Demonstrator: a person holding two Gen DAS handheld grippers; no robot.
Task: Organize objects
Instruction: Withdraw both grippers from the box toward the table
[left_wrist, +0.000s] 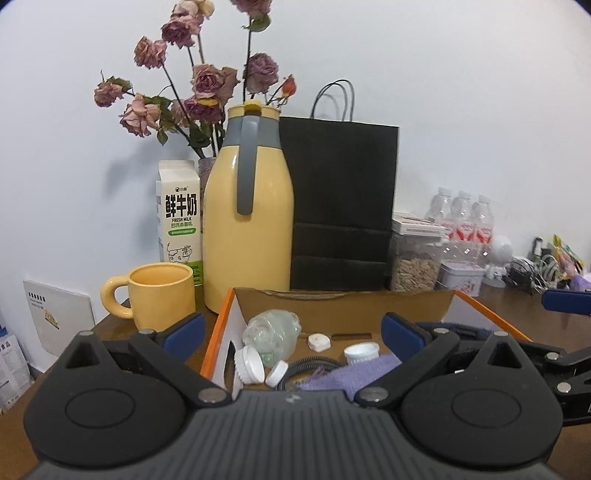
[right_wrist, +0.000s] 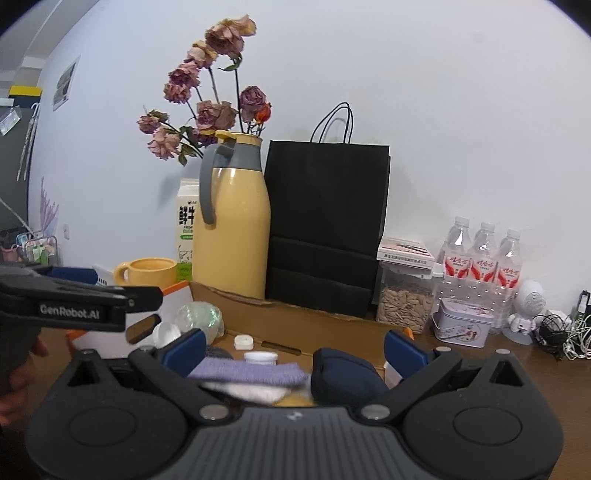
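Two grippers hover over an open cardboard box (left_wrist: 343, 301) on the brown surface (left_wrist: 110, 325). The left gripper (left_wrist: 293, 334) has its blue-padded fingers spread wide apart with nothing between them, above the box's left part. The right gripper (right_wrist: 293, 347) is likewise wide apart and holds nothing, poised over the box's middle. Inside the box lie a crumpled clear bottle (left_wrist: 275, 332), a few white caps (left_wrist: 253, 365), a small white lid (left_wrist: 318, 341), a purple cloth (right_wrist: 251, 371) and a dark blue pouch (right_wrist: 343, 376) just beside the cloth. Behind the box stand a yellow jug (left_wrist: 251, 206), a black paper bag (left_wrist: 341, 206), a milk carton (left_wrist: 181, 218) and dried roses (left_wrist: 207, 81). A yellow mug (left_wrist: 160, 295) sits left of the box, close to the jug
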